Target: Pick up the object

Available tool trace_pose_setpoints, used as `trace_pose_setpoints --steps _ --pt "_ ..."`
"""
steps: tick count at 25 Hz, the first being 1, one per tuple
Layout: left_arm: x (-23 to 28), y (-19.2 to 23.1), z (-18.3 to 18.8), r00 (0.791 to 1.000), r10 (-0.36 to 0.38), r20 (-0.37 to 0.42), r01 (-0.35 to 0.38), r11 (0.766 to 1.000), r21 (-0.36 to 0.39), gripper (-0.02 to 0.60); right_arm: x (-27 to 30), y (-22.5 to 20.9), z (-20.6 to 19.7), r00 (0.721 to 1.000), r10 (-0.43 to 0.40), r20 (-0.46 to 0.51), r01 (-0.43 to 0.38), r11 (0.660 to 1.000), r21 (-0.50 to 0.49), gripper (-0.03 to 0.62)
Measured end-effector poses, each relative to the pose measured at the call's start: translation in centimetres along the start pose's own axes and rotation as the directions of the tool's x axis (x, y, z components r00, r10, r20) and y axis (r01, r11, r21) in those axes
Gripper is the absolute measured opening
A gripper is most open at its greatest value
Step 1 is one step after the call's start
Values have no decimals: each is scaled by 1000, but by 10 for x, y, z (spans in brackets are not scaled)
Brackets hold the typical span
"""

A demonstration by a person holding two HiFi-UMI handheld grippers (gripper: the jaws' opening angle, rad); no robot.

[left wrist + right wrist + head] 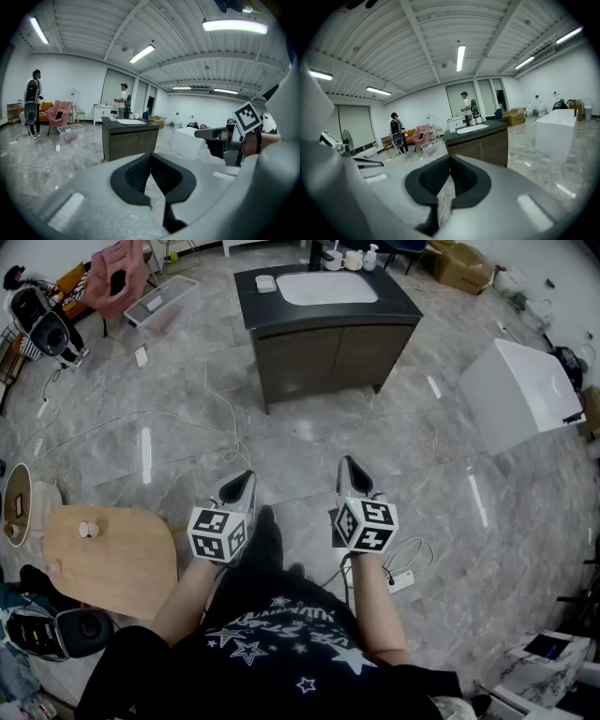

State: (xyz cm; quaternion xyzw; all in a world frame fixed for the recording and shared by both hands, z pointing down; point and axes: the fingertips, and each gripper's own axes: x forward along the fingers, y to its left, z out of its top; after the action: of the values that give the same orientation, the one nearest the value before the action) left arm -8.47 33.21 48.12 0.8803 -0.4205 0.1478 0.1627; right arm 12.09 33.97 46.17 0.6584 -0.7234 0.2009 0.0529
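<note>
Your left gripper (246, 481), right gripper (349, 468) both closed, empty; cabinet (328, 343) well ahead of fingertips (250, 477); object unidentified, so weight, stiffness, grip spot can't be judged.

Grey marbled floor (309, 451) fills the frame, with a dark cabinet (328, 348) topped by a white basin (326, 287) at upper centre, a white block (520, 390) at right, a wooden table (122, 568) lower left, and ceiling strip lights (460, 57) overhead.

A small white thing (266, 283) lies flat on the dark tabletop (251, 307), just beside the white sink (327, 288). A little pale thing (87, 530) sits on the wooden tabletop (122, 563). Which one is meant is unclear.
</note>
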Motion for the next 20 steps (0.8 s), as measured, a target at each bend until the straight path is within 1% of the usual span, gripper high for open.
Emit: trace_pose_setpoints --steps 5,12,16,20 --pt "-13 -2 -7 1000 5 -3 -5 1000 -13 9 -9 6 -7 1000 5 -10 -5 1000 0 3" --pt "-16 1 -14 1000 12 -5 -13 999 -36 9 -7 9 -16 999 15 -34 -15 1000 1 4" --pt "-9 11 -19 1000 19 -21 -20 998 -55 9 8 5 -20 998 12 -53 -12 1000 8 3" --pt "6 33 -11 999 37 -17 -38 997 -71 9 35 5 -11 999 9 -52 -9 1000 7 3"
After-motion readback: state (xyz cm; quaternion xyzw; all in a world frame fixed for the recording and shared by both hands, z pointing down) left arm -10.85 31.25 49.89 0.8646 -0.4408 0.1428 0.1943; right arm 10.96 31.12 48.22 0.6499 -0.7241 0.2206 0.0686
